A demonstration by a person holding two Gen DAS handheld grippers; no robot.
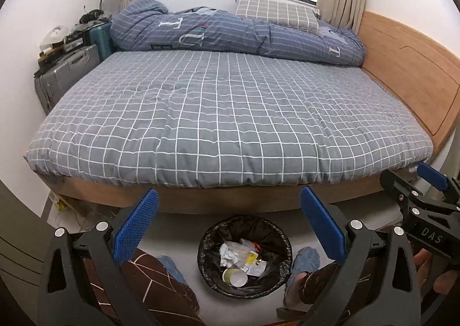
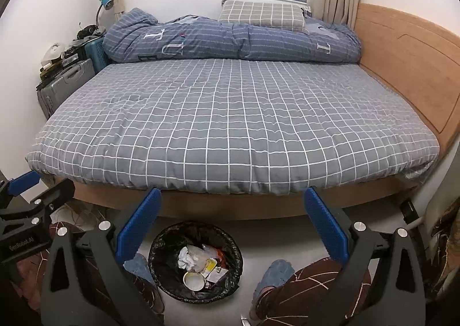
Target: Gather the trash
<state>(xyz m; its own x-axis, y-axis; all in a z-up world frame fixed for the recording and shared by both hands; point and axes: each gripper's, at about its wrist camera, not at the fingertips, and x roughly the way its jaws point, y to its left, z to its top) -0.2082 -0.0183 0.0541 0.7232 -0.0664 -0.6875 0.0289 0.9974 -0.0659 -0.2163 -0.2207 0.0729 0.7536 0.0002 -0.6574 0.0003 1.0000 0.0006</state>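
Observation:
A round bin with a black liner stands on the floor in front of the bed; it also shows in the right wrist view. It holds crumpled paper, a paper cup and wrappers. My left gripper is open and empty, held above the bin. My right gripper is open and empty, above and right of the bin. The right gripper shows at the far right of the left wrist view, and the left gripper shows at the far left of the right wrist view. No loose trash shows on the bed.
A bed with a grey checked sheet fills the middle, with a rolled blue duvet and a pillow at the back. Suitcases and clutter stand at the left. A wooden headboard is at the right. The person's legs flank the bin.

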